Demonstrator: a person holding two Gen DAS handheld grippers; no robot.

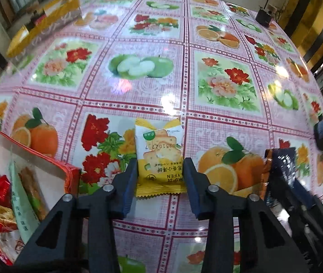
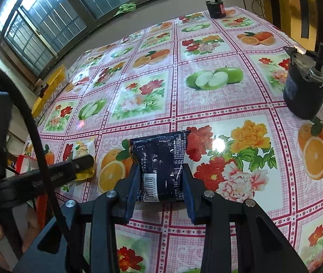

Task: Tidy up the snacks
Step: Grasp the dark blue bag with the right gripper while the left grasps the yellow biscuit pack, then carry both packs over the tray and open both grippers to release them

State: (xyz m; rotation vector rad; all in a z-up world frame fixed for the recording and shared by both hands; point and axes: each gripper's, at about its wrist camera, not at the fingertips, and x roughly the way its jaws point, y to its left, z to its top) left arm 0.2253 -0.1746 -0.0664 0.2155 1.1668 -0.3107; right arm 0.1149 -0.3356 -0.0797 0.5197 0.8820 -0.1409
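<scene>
My left gripper (image 1: pixel 160 170) is shut on a yellow cracker packet (image 1: pixel 158 150), its fingers pressing both long edges. The red snack box (image 1: pixel 70 174) with several wrapped snacks inside sits at the lower left of the left wrist view. My right gripper (image 2: pixel 160 177) is shut on a dark blue snack packet (image 2: pixel 160 161) with a barcode facing up. In the left wrist view the right gripper (image 1: pixel 282 177) and the blue packet (image 1: pixel 283 161) show at the right. In the right wrist view the left gripper (image 2: pixel 79 162) and the yellow packet (image 2: pixel 85 150) show at the left.
The table wears a glossy fruit-and-flower cloth (image 1: pixel 161 86). A yellow box (image 1: pixel 47 20) sits at the far left edge. A dark jar (image 2: pixel 304 84) stands at the right and a smaller dark jar (image 2: pixel 216 8) at the far corner.
</scene>
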